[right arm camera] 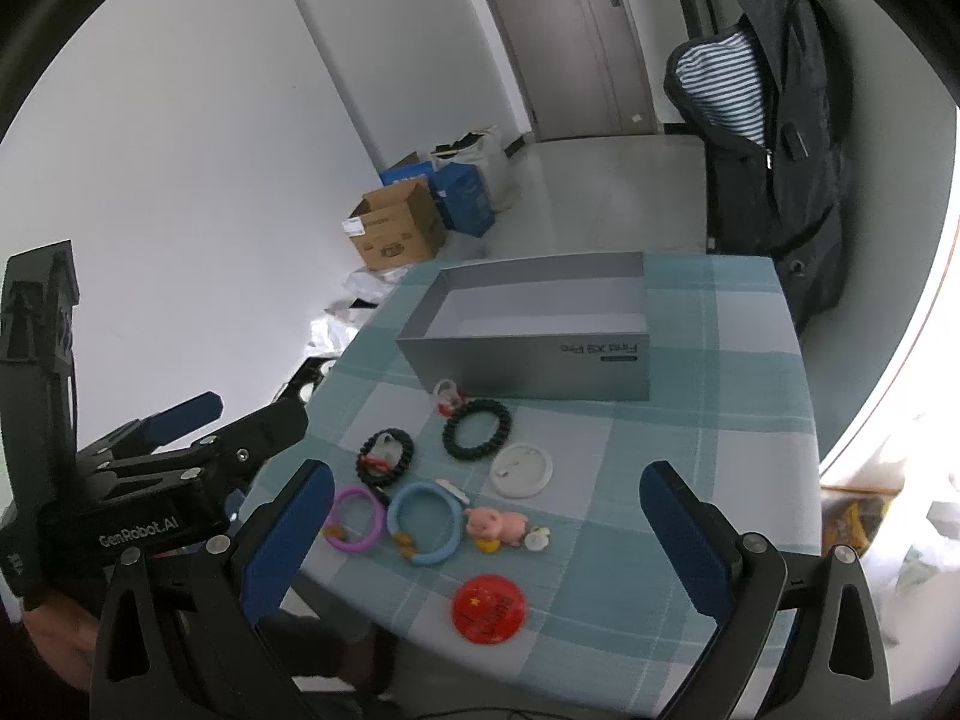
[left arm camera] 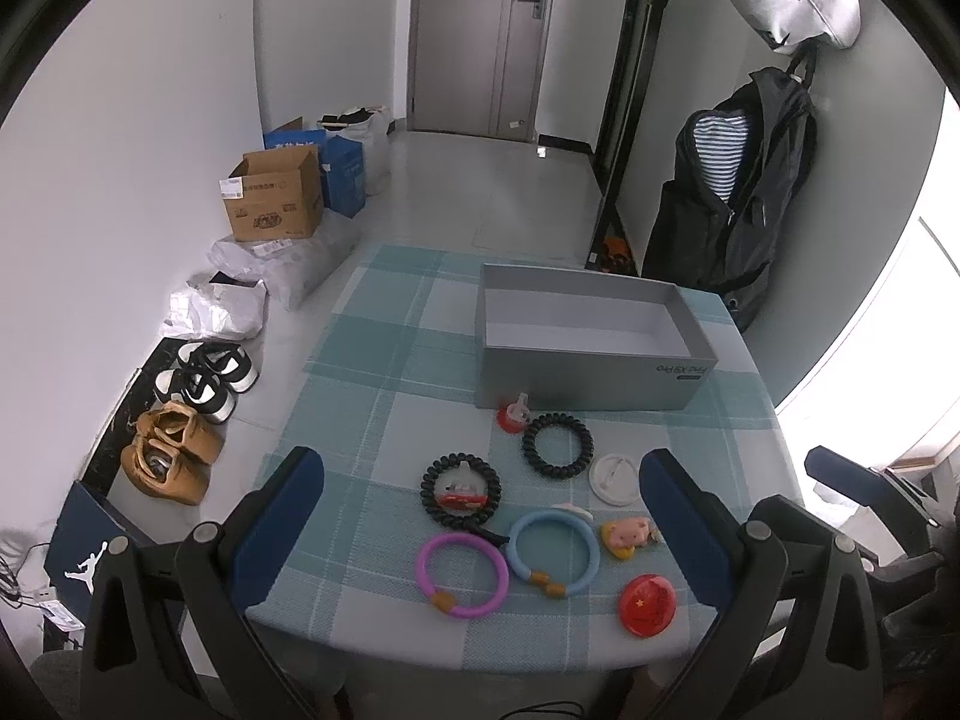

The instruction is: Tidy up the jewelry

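Note:
An empty grey box [left arm camera: 591, 375] [right arm camera: 528, 360] stands at the back of the checked tablecloth. In front of it lie a black coil bracelet [left arm camera: 557, 441] [right arm camera: 477, 428], a second black coil bracelet [left arm camera: 461, 491] [right arm camera: 384, 456] ringing a small red piece, a purple ring [left arm camera: 461, 575] [right arm camera: 359, 519], a blue ring [left arm camera: 552, 552] [right arm camera: 425, 521], a pink pig charm [left arm camera: 625, 534] [right arm camera: 498, 525], a white round badge [left arm camera: 615, 478] [right arm camera: 521, 470], a red round badge [left arm camera: 648, 605] [right arm camera: 489, 607] and a small red-and-white piece [left arm camera: 513, 414] [right arm camera: 449, 399]. My left gripper [left arm camera: 480, 546] hovers open above the rings. My right gripper [right arm camera: 486, 540] is open over the near edge.
The round table's tablecloth [left arm camera: 372, 420] [right arm camera: 690, 432] ends close to me. Left of it on the floor are shoes [left arm camera: 198, 384], plastic bags and cardboard boxes [left arm camera: 276, 195] [right arm camera: 399, 231]. A dark jacket [left arm camera: 744, 186] [right arm camera: 774, 138] hangs at the right. The left gripper's body [right arm camera: 150, 480] shows at the right wrist view's left.

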`<act>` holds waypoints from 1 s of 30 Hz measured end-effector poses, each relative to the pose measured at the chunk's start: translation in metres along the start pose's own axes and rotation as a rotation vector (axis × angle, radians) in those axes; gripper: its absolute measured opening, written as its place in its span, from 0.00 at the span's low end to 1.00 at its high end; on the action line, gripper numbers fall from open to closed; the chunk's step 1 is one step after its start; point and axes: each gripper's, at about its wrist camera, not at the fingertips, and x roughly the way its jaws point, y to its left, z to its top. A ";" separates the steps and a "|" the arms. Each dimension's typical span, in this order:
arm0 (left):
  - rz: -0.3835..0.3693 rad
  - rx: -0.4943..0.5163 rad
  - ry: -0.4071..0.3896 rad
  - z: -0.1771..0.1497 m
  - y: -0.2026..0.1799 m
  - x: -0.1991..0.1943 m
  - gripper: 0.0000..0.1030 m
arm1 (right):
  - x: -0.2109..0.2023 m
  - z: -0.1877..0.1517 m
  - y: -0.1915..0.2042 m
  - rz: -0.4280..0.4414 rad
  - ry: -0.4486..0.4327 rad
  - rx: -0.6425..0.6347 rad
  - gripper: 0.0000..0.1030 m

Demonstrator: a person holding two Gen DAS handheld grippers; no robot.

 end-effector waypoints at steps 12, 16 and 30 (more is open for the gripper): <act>-0.022 -0.025 0.028 -0.001 0.005 0.004 0.99 | 0.003 -0.001 -0.001 -0.004 0.014 0.014 0.99; -0.030 -0.034 0.040 -0.002 0.007 0.005 0.99 | 0.004 -0.001 -0.002 -0.007 0.018 0.016 0.99; -0.051 -0.005 0.131 -0.017 0.028 0.018 0.99 | 0.026 -0.005 -0.002 -0.005 0.105 0.013 0.91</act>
